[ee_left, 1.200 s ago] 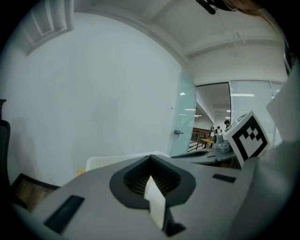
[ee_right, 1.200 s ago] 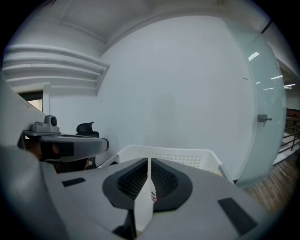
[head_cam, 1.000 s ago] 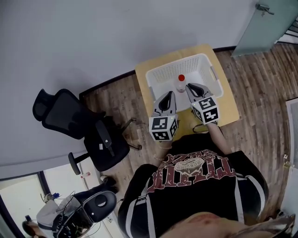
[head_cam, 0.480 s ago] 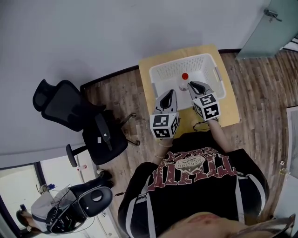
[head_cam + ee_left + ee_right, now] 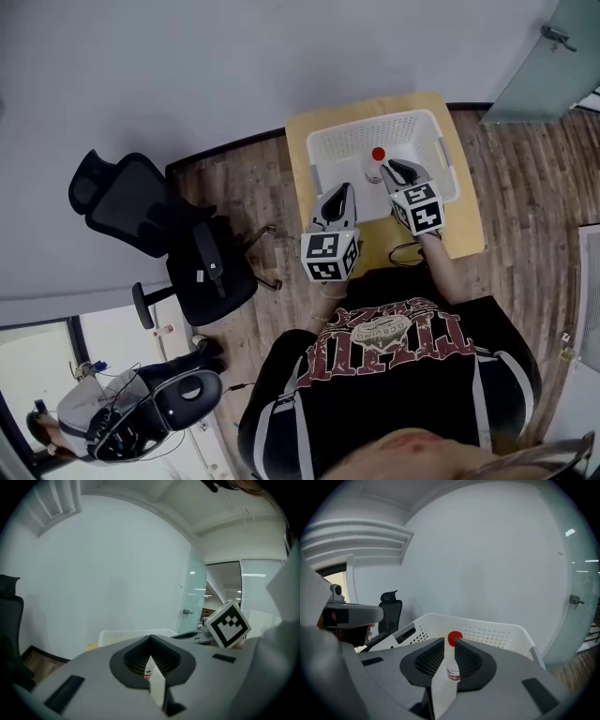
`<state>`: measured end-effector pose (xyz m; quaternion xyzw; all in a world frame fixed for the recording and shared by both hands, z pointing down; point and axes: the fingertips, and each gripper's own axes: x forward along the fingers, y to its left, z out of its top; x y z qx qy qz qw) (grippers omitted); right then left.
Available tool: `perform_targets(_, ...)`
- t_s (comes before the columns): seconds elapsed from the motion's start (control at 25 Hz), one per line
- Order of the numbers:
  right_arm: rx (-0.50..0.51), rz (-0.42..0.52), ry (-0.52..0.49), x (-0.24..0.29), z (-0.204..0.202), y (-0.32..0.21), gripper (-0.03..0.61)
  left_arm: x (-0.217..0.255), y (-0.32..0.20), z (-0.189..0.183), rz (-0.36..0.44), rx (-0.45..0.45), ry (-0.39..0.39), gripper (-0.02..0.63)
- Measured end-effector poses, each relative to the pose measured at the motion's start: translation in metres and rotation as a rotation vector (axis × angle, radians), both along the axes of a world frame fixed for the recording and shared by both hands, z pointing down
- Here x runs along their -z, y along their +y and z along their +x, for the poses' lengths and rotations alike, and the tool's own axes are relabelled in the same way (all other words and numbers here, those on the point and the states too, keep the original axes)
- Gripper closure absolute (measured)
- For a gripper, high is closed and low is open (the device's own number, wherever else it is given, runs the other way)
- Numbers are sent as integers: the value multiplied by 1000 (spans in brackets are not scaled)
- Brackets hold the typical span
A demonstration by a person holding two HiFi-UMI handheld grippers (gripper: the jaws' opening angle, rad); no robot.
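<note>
1. The bottle (image 5: 452, 660) with the red cap stands upright inside the white basket (image 5: 487, 623). We see it straight through the gap of the right tongs (image 5: 448, 641), its cap rising just above their tips.
2. About 1 second ago that gap was a thin slit showing only a sliver of the bottle. Now the right tongs are released, their jaws a little apart, lined up on the bottle but not gripping it.
3. From the head view, the right tongs (image 5: 392, 167) have moved in over the basket (image 5: 323, 150) and sit just beside the bottle (image 5: 377, 161), apart from it as far as we can tell.
4. The left tongs (image 5: 150, 639) are clenched on nothing, their tips meeting. The bottle (image 5: 148, 673) has newly come into sight low in their slot, farther off.
5. The left tongs (image 5: 339, 192) hover at the basket's near edge.
6. The basket rests on a small wooden surface (image 5: 466, 230), with a black office chair (image 5: 141, 202) well apart on the floor.
</note>
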<state>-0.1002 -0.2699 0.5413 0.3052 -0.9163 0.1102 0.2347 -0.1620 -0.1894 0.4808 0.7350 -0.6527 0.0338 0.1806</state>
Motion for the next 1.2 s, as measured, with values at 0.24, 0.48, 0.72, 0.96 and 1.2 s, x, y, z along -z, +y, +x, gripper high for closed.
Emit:
perform_targets(0.24, 15, -13, 34, -7, -7, -5, 474, 0, 5, -7, 0, 17, 8, 566)
perform_targets(0.48, 21, -20, 59, -14, -11, -10, 436, -2, 10, -14, 0, 31, 13, 566)
perform_targets(0.72, 33, -33, 85, -21, -16, -14, 416, -2, 13, -21, -3, 50, 21, 566)
perform_targets(0.96, 44, -61, 95, -27, -19, -22, 400, -3, 17, -25, -6, 72, 21, 566)
perform_targets(1.2, 60, -74, 123, -32, -22, -30, 381, -3, 22, -32, -7, 92, 20, 566)
